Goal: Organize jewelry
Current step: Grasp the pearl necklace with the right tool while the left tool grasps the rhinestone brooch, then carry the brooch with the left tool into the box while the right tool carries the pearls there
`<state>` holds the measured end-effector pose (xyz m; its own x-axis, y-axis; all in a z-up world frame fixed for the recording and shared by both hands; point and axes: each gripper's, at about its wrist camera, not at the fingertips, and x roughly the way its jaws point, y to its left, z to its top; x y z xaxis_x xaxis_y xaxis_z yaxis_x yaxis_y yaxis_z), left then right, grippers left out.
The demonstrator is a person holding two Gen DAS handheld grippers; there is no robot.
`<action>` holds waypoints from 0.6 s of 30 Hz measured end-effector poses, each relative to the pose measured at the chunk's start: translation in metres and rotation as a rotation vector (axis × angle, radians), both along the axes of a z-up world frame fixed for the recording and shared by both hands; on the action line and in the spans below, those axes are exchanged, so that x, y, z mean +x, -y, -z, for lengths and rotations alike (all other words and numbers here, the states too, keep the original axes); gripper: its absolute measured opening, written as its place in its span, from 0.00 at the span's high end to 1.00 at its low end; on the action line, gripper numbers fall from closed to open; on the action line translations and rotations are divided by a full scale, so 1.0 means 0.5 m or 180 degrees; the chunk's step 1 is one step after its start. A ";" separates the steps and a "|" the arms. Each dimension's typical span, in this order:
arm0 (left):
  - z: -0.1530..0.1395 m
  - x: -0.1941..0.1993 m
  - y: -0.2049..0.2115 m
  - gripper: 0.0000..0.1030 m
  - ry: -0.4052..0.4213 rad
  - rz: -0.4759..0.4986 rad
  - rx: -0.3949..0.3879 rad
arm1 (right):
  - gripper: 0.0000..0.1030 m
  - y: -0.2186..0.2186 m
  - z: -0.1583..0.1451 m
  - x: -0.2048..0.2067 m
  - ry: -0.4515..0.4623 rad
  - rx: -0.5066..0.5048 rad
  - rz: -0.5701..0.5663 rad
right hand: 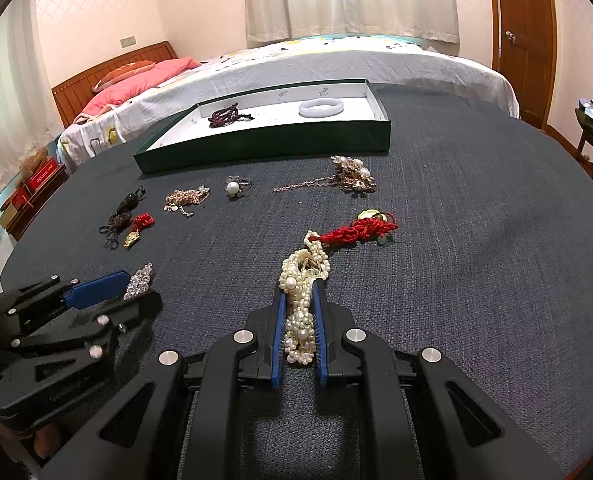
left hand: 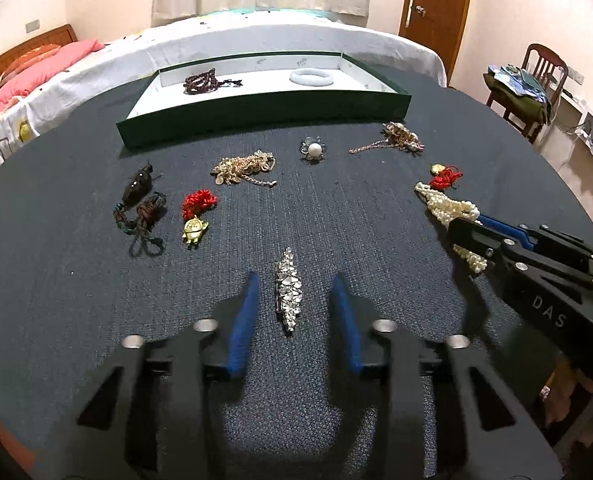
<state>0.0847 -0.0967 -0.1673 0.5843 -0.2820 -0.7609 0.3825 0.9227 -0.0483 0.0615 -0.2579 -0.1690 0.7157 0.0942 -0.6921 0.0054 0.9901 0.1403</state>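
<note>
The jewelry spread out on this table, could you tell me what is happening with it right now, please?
A person is sorting jewelry into the green tray at the far side, which already holds a dark bead strand and a pale bangle. The right tool is shut on the pearl necklace, still lying on the dark tablecloth. The left tool is open, with the crystal brooch between its fingers, untouched. Several other pieces remain loose on the cloth.
</note>
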 end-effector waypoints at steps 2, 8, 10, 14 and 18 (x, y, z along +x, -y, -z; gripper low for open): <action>0.001 -0.001 0.000 0.85 0.0013 0.0000 0.0034 | 0.87 0.000 0.000 0.000 -0.0001 0.0003 -0.0002; 0.001 -0.002 -0.003 0.87 0.0006 0.0005 0.0022 | 0.87 -0.001 0.000 -0.001 0.0001 -0.0001 -0.0012; 0.001 -0.003 -0.006 0.87 -0.0002 0.0013 -0.0029 | 0.87 -0.004 0.000 -0.002 0.0011 -0.0015 -0.0015; -0.003 -0.004 -0.012 0.87 0.0022 -0.0043 -0.0002 | 0.87 -0.005 -0.001 -0.003 0.0021 -0.0018 -0.0014; -0.017 -0.008 -0.016 0.87 0.0107 -0.0084 0.0053 | 0.87 -0.010 -0.008 -0.005 0.0060 -0.0039 -0.0015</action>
